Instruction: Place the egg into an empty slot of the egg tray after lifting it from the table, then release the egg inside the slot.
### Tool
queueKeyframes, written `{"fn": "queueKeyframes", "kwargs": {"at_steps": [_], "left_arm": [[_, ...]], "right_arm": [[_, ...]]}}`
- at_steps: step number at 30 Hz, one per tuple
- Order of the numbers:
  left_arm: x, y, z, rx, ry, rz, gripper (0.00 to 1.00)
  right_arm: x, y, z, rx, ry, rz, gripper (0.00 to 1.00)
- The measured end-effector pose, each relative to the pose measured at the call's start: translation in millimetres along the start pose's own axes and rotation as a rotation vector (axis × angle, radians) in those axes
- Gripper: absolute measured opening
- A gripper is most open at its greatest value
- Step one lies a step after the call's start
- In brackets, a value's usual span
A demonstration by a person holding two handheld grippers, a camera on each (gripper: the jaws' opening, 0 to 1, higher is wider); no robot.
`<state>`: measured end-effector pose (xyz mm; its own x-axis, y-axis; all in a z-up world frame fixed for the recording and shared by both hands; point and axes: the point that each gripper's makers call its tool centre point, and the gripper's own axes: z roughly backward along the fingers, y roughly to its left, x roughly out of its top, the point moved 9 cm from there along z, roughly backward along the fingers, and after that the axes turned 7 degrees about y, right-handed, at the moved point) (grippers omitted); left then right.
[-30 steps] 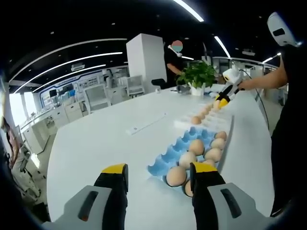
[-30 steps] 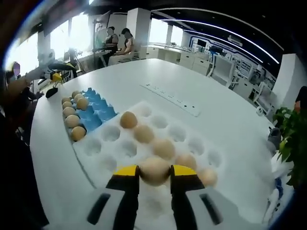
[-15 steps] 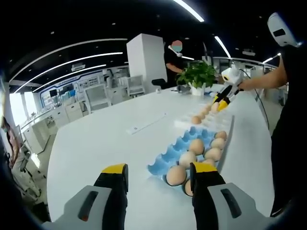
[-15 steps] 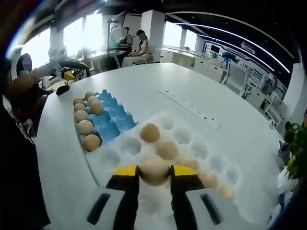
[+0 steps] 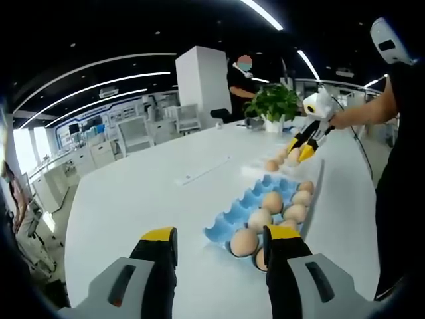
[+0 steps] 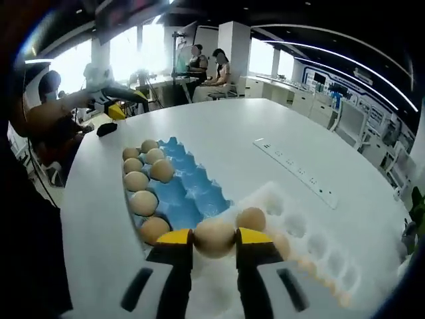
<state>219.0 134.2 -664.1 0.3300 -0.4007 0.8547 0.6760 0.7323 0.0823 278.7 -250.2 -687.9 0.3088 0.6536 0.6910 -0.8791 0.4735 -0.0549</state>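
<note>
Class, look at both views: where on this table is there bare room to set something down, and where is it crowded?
Free: the wide white table between the blue egg tray and the power strip, and beyond that strip. Crowded: the blue tray's egg row and the white egg tray.

Tan egg [image 6: 214, 237] above white tray [image 6: 312, 252]

Bright indoor light from ceiling strip lights [image 5: 262, 13] and big windows [image 6: 136, 50], blown out white. White table [image 5: 146, 193] glares, shadows faint. Strong fisheye bending at edges. Right gripper view is blurry around the white egg tray [image 6: 312, 246]; left gripper view sharper.
</note>
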Motion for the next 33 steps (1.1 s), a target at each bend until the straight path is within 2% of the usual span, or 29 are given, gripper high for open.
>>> {"fn": "queueKeyframes", "kwargs": {"at_steps": [23, 33], "left_arm": [[-0.1, 2.0, 2.3, 0.007, -0.003, 0.003, 0.52], [-2.3, 2.0, 4.3, 0.008, 0.0, 0.008, 0.52]], "right_arm": [[37.5, 34.1, -43.5, 0.13, -0.023, 0.081, 0.25], [42.5, 39.9, -61.7, 0.165, -0.007, 0.096, 0.25]]}}
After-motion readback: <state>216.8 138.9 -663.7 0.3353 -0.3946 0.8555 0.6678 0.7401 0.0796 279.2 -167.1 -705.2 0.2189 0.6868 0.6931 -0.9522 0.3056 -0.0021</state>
